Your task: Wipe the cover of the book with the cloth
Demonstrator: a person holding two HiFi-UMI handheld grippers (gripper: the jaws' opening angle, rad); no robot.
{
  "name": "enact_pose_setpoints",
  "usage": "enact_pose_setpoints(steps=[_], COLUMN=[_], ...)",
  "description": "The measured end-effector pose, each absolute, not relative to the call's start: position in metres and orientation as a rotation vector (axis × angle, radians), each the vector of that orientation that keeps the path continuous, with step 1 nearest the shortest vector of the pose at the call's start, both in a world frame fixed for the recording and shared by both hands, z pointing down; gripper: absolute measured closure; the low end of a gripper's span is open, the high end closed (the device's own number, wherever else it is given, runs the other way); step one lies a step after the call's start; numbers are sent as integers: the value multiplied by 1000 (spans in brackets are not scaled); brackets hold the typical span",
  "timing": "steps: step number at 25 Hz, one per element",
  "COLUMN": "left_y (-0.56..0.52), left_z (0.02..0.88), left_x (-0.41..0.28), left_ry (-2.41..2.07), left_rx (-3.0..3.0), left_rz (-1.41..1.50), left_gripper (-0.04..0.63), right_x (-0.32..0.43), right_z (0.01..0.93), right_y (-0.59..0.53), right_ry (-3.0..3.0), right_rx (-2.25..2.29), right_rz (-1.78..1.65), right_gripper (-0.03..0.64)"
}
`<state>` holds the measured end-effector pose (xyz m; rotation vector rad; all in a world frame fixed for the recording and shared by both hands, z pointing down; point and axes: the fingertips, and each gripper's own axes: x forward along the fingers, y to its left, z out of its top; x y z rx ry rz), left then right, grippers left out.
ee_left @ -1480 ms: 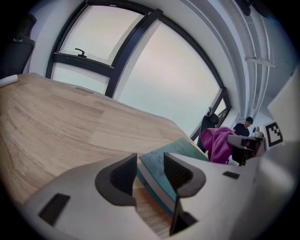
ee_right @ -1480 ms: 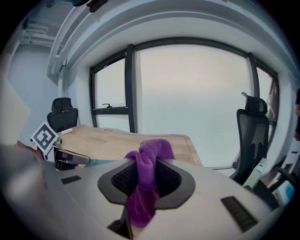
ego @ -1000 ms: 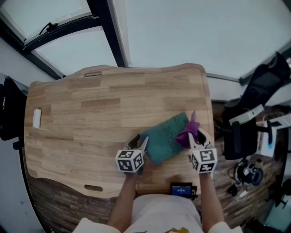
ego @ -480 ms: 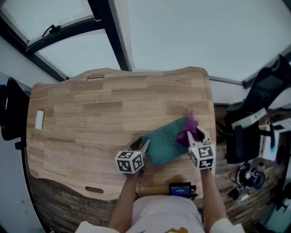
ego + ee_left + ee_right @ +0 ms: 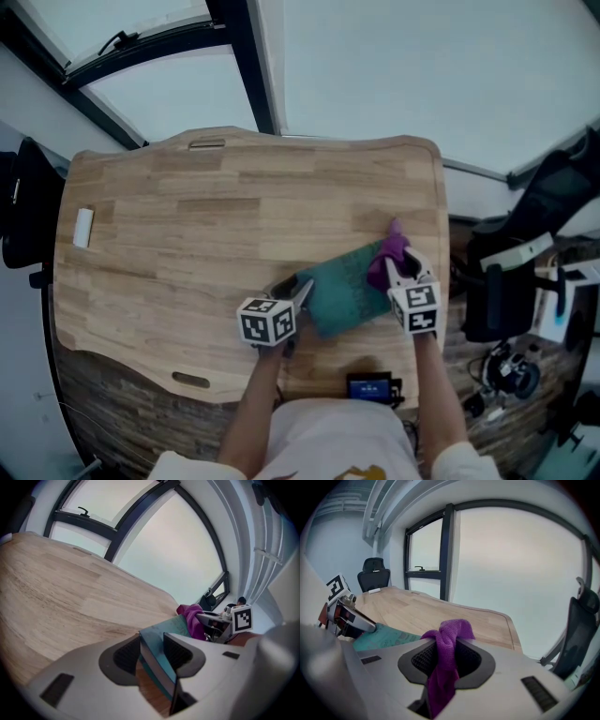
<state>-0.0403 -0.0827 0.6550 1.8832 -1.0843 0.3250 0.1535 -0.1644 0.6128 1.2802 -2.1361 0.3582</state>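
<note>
Snugly within left gripper (image 5: 152, 654): book (image 5: 157, 641).

Your right gripper (image 5: 445, 660) was smooth, matt grey plastic, with dark ribbed pads (image 5: 424, 661). Pinched between them was the cloth (image 5: 450, 637), a purple fabric with a coarse, nubbly weave. Your left gripper (image 5: 152, 651) was the same matt plastic, and in it the book (image 5: 178, 624) showed a dull teal cover over pale paper page edges. The surface (image 5: 206, 225) under both grippers was pale wood with visible grain and a low satin sheen.
</note>
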Motion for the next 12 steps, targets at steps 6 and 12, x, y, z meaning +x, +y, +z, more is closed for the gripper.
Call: enact_pose_setpoints(steps=[6, 12], left_y=[-83, -83], left_z=[655, 655], left_x=[-40, -40], left_ry=[-1073, -1066], left_rx=[1877, 1873], left_rz=[322, 322], left_gripper=[439, 439], right_x=[150, 147], right_z=[621, 625], right_y=[-170, -172], right_ry=[-2112, -2102], right_rx=[1243, 1237], right_rz=[362, 374], right_gripper=[540, 540])
